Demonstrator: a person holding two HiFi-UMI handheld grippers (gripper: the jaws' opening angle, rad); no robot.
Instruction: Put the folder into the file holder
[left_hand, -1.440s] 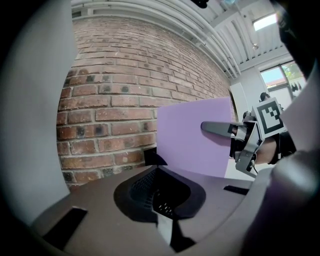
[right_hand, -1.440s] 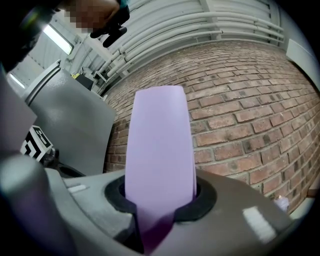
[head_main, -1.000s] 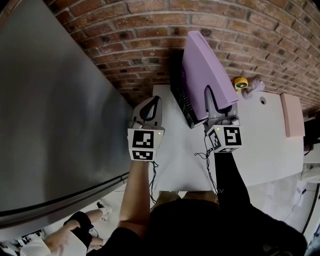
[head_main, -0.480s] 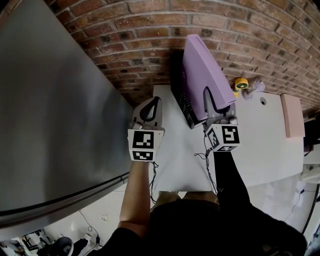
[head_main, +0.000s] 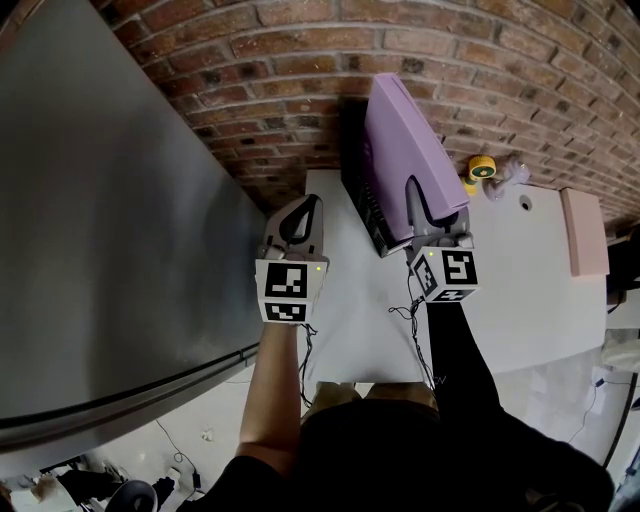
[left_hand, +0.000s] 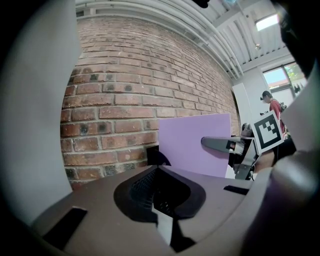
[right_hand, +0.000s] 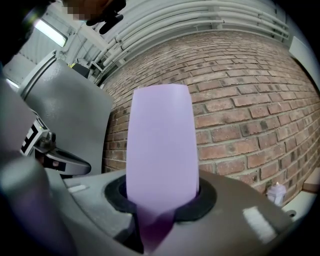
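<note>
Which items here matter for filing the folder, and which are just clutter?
Job: purple plastic folder, gripped in the right claw; black mesh file holder.
Lying about: small yellow round object; pink flat rectangular slab; small clear bottle.

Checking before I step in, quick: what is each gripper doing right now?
Left gripper: closed, nothing in it.
Right gripper: closed on the purple folder.
</note>
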